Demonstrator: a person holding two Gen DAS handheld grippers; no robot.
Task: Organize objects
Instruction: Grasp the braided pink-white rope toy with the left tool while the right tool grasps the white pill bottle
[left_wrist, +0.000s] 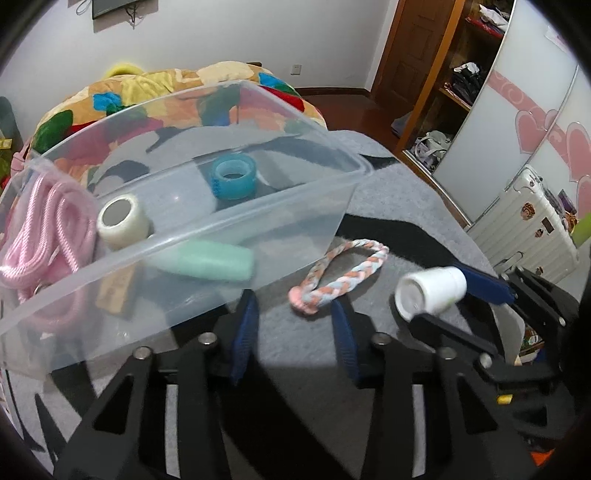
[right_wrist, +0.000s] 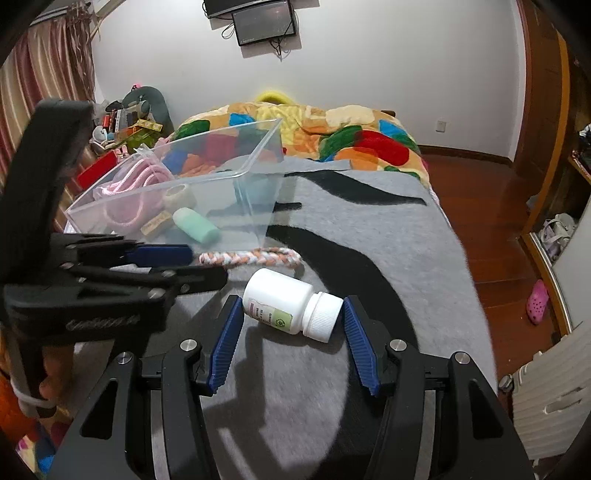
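Right gripper (right_wrist: 291, 332) is sitting wide open on the bed, blue ribbed pads (right_wrist: 226, 345) flanking a white pill bottle (right_wrist: 291, 304) that is lying on its side on the grey blanket (right_wrist: 388, 258), cap pointing toward the right pad; pads look just beside the bottle at both ends, contact not confirmed, nothing being held. Bottle label is showing a small green round logo and a pink-purple strip (print too small to read). Left gripper (left_wrist: 295, 332) is also hanging open and empty, its pads just short of the clear plastic bin (left_wrist: 221, 229) and the braided pink/orange/blue loop (left_wrist: 340, 273), which is lying on the blanket just beside the bin's near wall. From the left wrist view the bottle (left_wrist: 430, 291) is showing base-first, between the right gripper's fingers. Inside the bin: pink rope (left_wrist: 48, 221) in a clear bag, a roll of whitish tape (left_wrist: 123, 221), a teal tape roll (left_wrist: 234, 177), a mint-green tube (left_wrist: 207, 258), and a tan tag (left_wrist: 114, 291) with unreadable print. Left gripper's body is carrying embossed lettering in the right wrist view, blurred. A white suitcase (left_wrist: 532, 221) with stickers is standing by the wardrobe, and a multicoloured quilt (right_wrist: 332, 136) is lying beyond the bin.
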